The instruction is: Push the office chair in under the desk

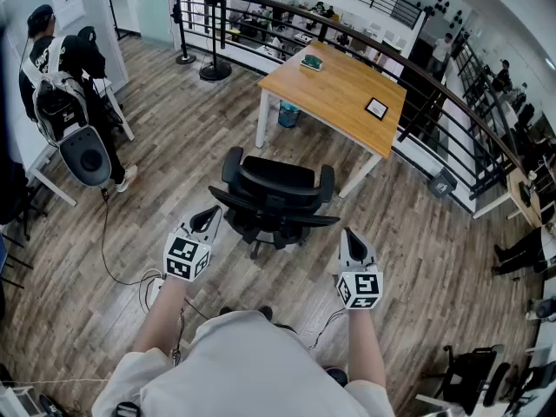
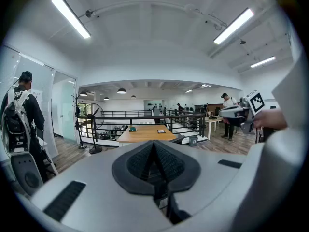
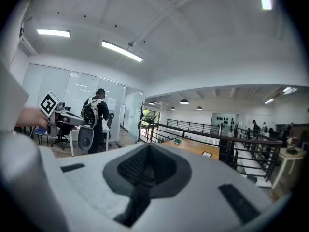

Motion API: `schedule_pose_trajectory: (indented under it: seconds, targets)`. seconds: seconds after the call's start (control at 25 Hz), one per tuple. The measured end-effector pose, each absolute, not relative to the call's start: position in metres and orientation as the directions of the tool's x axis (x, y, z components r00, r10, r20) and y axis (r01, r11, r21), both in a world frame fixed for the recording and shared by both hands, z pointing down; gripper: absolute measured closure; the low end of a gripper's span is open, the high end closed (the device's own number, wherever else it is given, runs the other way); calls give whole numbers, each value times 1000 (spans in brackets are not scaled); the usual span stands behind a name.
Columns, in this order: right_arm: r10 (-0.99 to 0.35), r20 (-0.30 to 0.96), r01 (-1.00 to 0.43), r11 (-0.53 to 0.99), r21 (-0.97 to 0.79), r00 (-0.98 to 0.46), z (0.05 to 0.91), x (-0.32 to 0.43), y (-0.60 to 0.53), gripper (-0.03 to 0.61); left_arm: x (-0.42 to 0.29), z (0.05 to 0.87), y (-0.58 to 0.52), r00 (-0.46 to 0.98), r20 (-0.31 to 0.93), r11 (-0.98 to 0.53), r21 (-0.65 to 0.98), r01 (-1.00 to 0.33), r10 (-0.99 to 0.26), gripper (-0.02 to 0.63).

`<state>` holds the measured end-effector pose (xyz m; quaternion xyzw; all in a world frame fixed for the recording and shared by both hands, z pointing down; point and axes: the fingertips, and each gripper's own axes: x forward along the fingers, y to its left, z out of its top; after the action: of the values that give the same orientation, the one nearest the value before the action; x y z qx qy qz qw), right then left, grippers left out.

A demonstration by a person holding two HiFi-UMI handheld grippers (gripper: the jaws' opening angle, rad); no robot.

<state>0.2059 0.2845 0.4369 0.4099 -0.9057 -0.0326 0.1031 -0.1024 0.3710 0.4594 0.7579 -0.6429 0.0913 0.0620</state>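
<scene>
Bin: a small teal one on the floor under the desk's left end, by a white leg. I cannot see inside it.
Second bin: grey, by the railing, well apart from the desk. Its contents are too small for me to tell.
Desk: wood top on white legs. Its long axis runs from upper left to lower right in the head view. On top lie a teal item at the far end and a dark framed slab near the right end.
Chair: black, on the plank floor between me and the desk. It stands near the desk's long near edge and clear of it, not under the top.
Chair heading: I read the back as the side nearest me, with the seat and both armrests pointing at the desk.
Left gripper: jaws pressed together, nothing between them. It sits near the left end of the chair back, and I cannot tell whether it touches.
Right gripper: jaws pressed together, empty. It sits just off the chair's right side and apart from it.
Bystander: stands at far left with a backpack.
</scene>
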Motion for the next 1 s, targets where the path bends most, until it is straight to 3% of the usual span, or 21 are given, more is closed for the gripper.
schedule_pose_trajectory:
  seconds: [1.0]
  targets:
    - [-759, 186, -742, 650, 165, -624, 451, 219, 275, 569, -90, 471, 368, 155, 229, -156, 14, -988, -961, 610]
